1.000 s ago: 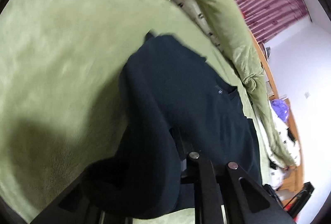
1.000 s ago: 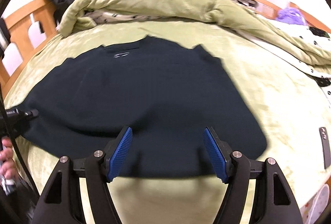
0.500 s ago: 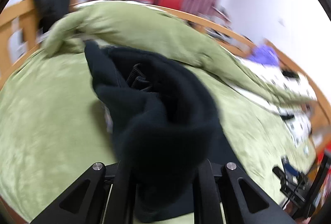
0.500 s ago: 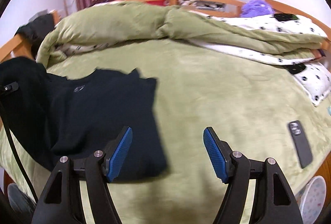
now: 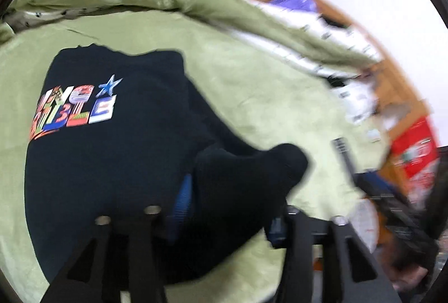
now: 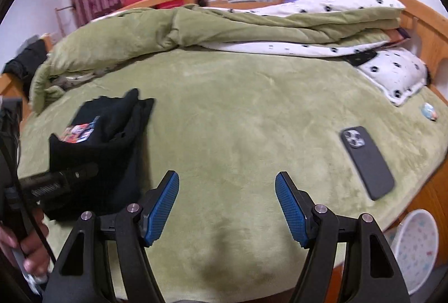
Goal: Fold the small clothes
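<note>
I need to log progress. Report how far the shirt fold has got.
Done: the black shirt lies doubled over on the green blanket, its printed logo facing up. In hand: the left gripper has a bunch of its fabric between the fingers. The right gripper is open and empty. Left: releasing and further folds.

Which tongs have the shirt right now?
The left tongs: black shirt bunched between their blue pads. The right tongs gape over bare green blanket.

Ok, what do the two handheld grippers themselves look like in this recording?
The right gripper has black angular arms with triangular cut-outs, silver pivot bolts and blue ribbed pads. The left gripper has the same black arms, bolts and blue pads; from the right wrist view its black body bears white lettering, with a black cable.
</note>
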Demonstrator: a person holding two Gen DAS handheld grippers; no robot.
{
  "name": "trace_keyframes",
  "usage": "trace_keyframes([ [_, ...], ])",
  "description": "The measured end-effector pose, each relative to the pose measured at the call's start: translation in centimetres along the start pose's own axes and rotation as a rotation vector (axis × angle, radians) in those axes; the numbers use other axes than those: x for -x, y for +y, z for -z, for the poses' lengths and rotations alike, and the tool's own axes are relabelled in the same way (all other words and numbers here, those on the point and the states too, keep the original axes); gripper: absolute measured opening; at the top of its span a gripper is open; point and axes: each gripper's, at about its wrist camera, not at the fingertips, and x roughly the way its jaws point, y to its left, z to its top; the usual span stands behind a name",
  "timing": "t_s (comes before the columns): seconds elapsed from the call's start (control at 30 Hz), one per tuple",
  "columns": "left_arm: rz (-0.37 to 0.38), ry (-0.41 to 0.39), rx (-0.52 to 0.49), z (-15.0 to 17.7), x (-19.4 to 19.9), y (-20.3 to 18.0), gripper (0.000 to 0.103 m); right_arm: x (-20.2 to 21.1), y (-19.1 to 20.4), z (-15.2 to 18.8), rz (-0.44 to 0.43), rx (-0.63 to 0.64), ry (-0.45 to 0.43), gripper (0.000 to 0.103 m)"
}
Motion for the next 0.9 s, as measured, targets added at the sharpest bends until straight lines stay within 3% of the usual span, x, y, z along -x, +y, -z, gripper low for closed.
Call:
trace_keyframes([
  [0.17, -0.016, -0.155, -0.037, 0.0, 6.6, 1.6, 0.070, 0.2, 2.8, -1.5, -0.182, -0.009, -0.020, 0.071],
  [0.27, -0.136, -0.200, -0.012, -0.1, 8.7, 3.8, 0.071, 0.3, 5.5, -2.2, -0.295, 0.000, -0.038, 0.071],
  [0.4, -0.282, -0.187, 0.069, 0.1, 9.6, 8.5, 0.070, -0.3, 9.8, -2.2, -0.402, 0.051, -0.035, 0.071],
  [0.47, -0.335, -0.169, 0.109, 0.5, 9.5, 10.3, 0.070, -1.5, 12.1, -2.0, -0.406, 0.092, -0.013, 0.068],
  [0.53, -0.359, -0.167, 0.142, 1.3, 10.2, 12.2, 0.070, -3.3, 14.3, -1.3, -0.395, 0.136, 0.027, 0.048],
  [0.6, -0.377, -0.179, 0.165, 1.9, 10.6, 13.4, 0.070, -5.4, 16.1, -0.6, -0.362, 0.176, 0.086, 0.040],
  [0.73, -0.405, -0.192, 0.165, 2.7, 11.0, 14.7, 0.070, -9.2, 17.8, 0.5, -0.287, 0.202, 0.164, 0.036],
  [0.77, -0.413, -0.193, 0.159, 2.8, 10.9, 14.9, 0.070, -9.8, 18.1, 0.8, -0.283, 0.201, 0.169, 0.034],
  [0.83, -0.424, -0.193, 0.150, 2.8, 10.9, 15.2, 0.070, -9.9, 18.3, 0.8, -0.294, 0.209, 0.159, 0.010],
  [0.9, -0.432, -0.188, 0.147, 2.9, 10.6, 15.4, 0.070, -9.0, 18.8, 0.8, -0.299, 0.241, 0.120, 0.009],
])
